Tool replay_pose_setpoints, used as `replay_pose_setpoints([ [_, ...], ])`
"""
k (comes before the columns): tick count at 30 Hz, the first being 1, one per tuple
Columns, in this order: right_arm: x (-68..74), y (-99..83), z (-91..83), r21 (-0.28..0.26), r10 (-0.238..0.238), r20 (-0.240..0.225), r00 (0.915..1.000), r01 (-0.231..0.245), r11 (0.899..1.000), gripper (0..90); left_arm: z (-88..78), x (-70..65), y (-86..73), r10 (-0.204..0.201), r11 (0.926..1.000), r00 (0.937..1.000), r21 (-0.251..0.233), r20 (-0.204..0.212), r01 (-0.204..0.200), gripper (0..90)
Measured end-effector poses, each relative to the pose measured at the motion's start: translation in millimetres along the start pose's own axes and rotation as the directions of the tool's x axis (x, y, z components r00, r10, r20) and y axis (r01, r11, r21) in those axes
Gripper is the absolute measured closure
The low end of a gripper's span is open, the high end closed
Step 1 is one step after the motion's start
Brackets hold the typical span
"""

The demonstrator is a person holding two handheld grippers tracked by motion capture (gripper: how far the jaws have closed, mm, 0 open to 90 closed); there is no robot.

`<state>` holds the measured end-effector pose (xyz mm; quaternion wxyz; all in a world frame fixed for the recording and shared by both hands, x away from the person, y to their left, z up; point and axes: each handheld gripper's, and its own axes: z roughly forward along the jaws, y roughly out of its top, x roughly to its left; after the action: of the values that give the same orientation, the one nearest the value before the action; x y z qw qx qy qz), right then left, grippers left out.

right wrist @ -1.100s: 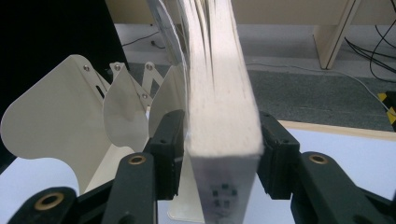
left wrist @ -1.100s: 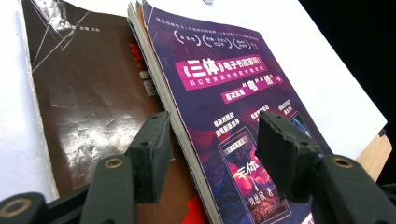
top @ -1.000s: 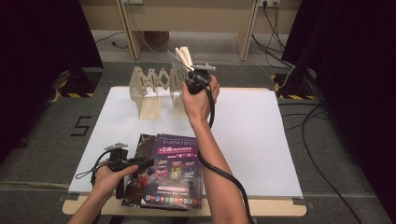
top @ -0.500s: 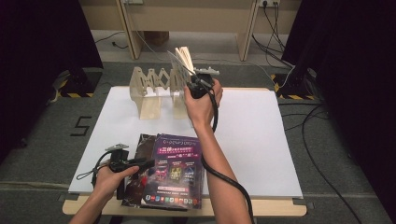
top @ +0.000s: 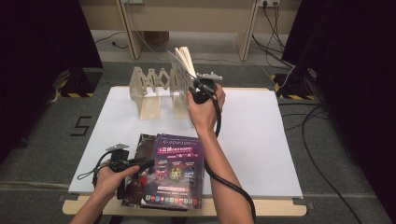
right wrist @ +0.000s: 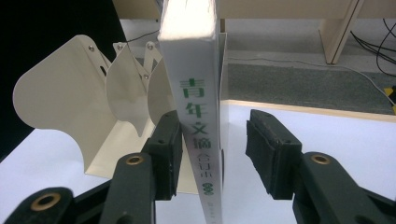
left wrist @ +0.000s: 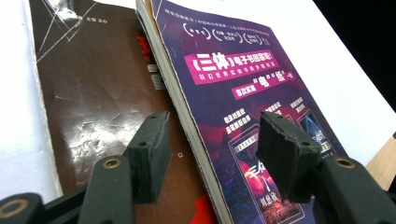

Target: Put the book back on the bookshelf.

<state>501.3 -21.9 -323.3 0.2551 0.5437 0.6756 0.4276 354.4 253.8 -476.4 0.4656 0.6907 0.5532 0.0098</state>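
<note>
1. The left gripper (top: 140, 163) lies low at the near left of the white table (top: 261, 140), held in the person's left hand (top: 109, 179). In the left gripper view its jaws stand apart with nothing pressed between them.
2. Under those jaws lies a dark brown book (left wrist: 93, 93), flat on the table; it passes beneath the left finger (left wrist: 152, 149) and runs away ahead of it.
3. A purple magazine (left wrist: 238, 79) lies on top of the brown book, overlapping its right part. Its page edge runs up through the gap between the two fingers, and its cover passes under the right finger (left wrist: 285, 154). I cannot tell whether either pad touches the paper.
4. Farther back stands a cream folding book rack (top: 154, 88), its leaves fanned out just left of the right gripper's fingers.
5. The right gripper (top: 196, 86) is raised at the rack's right end in the person's right hand (top: 203, 109). Its jaws stand apart.
6. A white book (right wrist: 198, 93) with green characters on its spine stands upright between those fingers, against the left pad (right wrist: 170, 149) and clear of the right pad (right wrist: 268, 154). A rack leaf stands just behind it.
</note>
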Motion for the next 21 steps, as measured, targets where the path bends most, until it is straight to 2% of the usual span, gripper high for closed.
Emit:
replay_pose_setpoints([
  [21,-5.9,-11.9,-10.7,0.009,0.007,-0.017,0.9998,-0.007,1.000,55.4,-1.2,-0.6,-0.1,0.003,1.0000,1.0000,-0.006,-0.009,-0.003,42.4],
])
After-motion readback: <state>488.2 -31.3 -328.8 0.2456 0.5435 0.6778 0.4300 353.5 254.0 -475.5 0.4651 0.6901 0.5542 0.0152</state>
